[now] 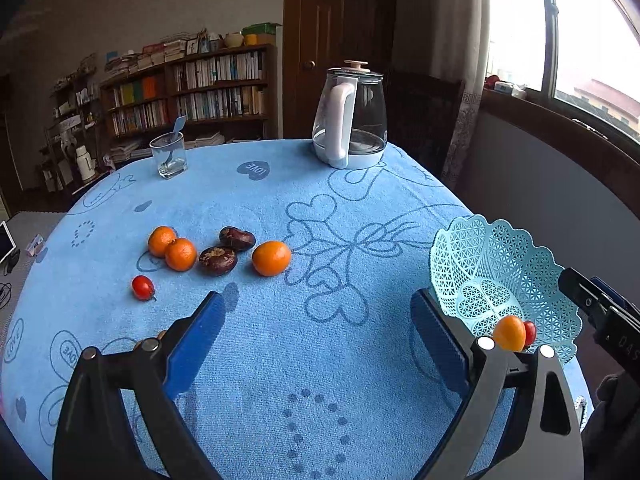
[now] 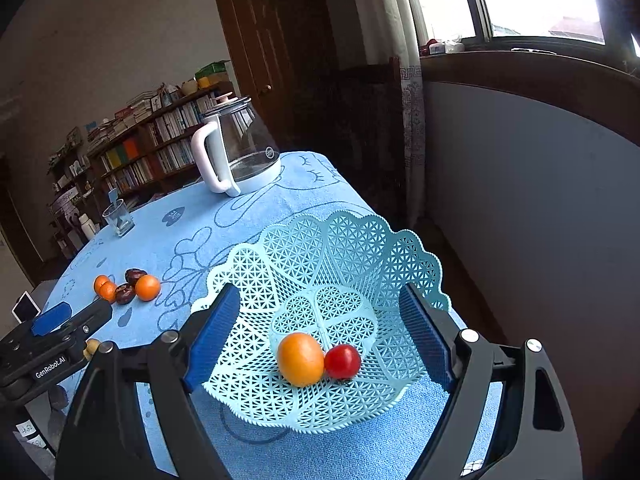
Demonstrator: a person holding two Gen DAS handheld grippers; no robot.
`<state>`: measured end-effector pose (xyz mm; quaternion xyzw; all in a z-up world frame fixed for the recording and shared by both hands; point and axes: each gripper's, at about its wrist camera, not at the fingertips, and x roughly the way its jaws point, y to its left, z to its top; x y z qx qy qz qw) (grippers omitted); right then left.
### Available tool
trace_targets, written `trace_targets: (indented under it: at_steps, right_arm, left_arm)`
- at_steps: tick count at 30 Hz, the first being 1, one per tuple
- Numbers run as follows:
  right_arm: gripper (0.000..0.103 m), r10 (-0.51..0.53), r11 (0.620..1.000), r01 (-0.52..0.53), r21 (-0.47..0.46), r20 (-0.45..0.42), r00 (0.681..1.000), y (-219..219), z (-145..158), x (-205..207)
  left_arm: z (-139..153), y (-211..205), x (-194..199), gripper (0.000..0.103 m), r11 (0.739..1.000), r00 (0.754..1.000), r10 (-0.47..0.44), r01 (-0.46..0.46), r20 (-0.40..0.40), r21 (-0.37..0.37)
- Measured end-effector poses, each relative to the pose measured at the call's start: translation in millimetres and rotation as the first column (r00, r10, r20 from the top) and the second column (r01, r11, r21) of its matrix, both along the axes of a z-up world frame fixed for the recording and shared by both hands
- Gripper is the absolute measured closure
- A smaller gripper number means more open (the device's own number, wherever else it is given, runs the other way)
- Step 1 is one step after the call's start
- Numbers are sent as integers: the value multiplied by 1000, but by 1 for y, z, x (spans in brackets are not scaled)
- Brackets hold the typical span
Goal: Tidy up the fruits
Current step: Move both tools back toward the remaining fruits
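Both claws gape, holding nothing. The right claw hangs over the basket, with an orange and tomato between its fingers. More fruit lies ahead-left of the left claw on the surface.

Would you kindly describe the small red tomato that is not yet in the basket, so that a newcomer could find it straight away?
Start at the blue tablecloth and find the loose cluster of fruit to the left of the left gripper: three oranges and two dark brown fruits. The cherry tomato lies alone just nearer than that cluster, touching none of them. It is the only red and the smallest fruit there.
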<state>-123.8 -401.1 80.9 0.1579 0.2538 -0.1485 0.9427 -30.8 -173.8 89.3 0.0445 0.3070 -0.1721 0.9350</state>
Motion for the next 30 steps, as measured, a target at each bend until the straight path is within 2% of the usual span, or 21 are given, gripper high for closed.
trace_targets:
  at_steps: [1,7,14,30]
  right_arm:
    - [20,6,1000,-6,-1,2,1000,3,1,0]
    - [17,61,998,-61,12,25,998,21,10,5]
    - [16,133,991,-133,-19,31,991,56,18,16]
    - [16,252,967,-253,-14,-27,967,128,12,51]
  left_arm:
    - [0,6,0,5,1000,1000,19,-19,1,2]
    - [4,49,0,5,990,989,142,-142,39,-1]
    - [15,90,1,5,966,962,257,-258,96,5]
    - [7,140,11,5,948,945,315,-317,89,10]
